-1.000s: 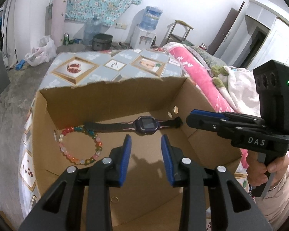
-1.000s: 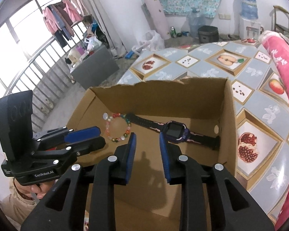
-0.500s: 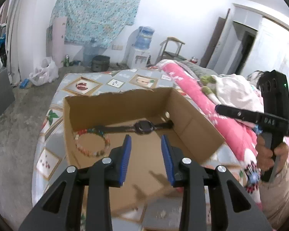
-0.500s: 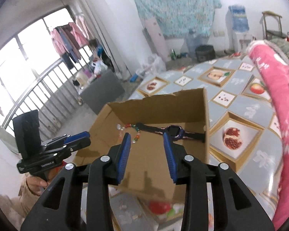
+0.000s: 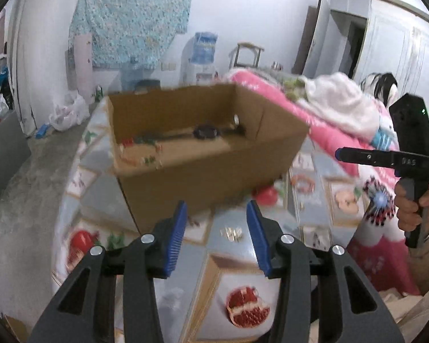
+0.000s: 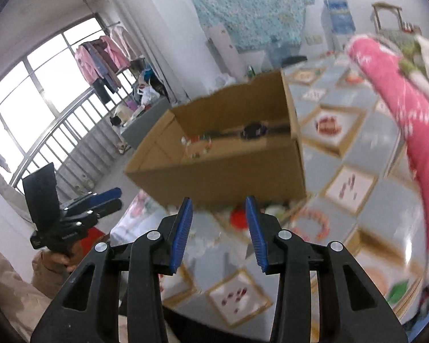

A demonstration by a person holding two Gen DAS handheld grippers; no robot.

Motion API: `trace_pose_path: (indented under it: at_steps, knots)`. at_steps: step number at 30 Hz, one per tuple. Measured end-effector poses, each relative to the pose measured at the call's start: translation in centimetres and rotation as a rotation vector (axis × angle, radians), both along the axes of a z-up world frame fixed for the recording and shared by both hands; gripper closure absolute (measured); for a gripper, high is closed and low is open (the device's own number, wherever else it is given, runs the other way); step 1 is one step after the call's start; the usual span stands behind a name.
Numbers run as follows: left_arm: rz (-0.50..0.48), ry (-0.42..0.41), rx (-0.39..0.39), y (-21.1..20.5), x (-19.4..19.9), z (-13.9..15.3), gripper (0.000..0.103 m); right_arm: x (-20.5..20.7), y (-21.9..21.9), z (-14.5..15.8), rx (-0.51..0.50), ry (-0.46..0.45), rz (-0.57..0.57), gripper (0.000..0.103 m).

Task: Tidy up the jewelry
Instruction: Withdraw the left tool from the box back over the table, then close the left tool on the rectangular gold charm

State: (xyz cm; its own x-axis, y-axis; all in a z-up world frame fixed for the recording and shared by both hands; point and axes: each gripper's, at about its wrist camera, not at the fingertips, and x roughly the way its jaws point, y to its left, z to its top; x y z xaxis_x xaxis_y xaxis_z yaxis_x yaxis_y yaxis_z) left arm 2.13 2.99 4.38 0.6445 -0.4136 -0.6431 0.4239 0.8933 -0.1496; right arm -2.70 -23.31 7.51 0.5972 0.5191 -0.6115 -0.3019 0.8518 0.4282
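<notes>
Left wrist view is smeared by motion, so the open brown cardboard box (image 5: 203, 154) on the fruit-patterned tablecloth (image 5: 314, 203) reads softly. Inside it, the dark purple wristwatch (image 5: 206, 132) lies along the far wall, and the multicoloured bead bracelet (image 5: 140, 154) beside it is only a blur of dots. Another pinkish bead bracelet (image 6: 311, 224) lies on the cloth outside the box; its details cannot be made out. Small pale bits (image 5: 231, 233) on the cloth are too blurred to identify. The left gripper (image 5: 216, 230) hangs above the cloth short of the box, blue pads spread wide, gripping nothing. The right gripper (image 6: 218, 227) is likewise parted and empty, held level in a hand (image 5: 414, 211) near the pink quilt (image 6: 409, 120).
</notes>
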Motion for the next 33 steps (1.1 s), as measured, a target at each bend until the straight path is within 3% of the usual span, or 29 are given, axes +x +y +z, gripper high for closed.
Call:
trace_pose_path:
  at_steps: [10,17,33]
  knots:
    - [0.008,0.101,0.084,-2.6,-0.4,-6.4,0.061,-2.8,0.6,-5.2,-0.031,0.154,-0.031,0.070]
    - [0.009,0.121,0.090,-3.4,-0.1,-8.0,0.061,-2.1,1.6,-6.3,-0.157,0.135,-0.059,0.072]
    - [-0.058,0.063,0.117,-5.8,0.5,-8.2,0.061,-0.4,6.1,-7.4,-0.246,0.062,0.060,0.080]
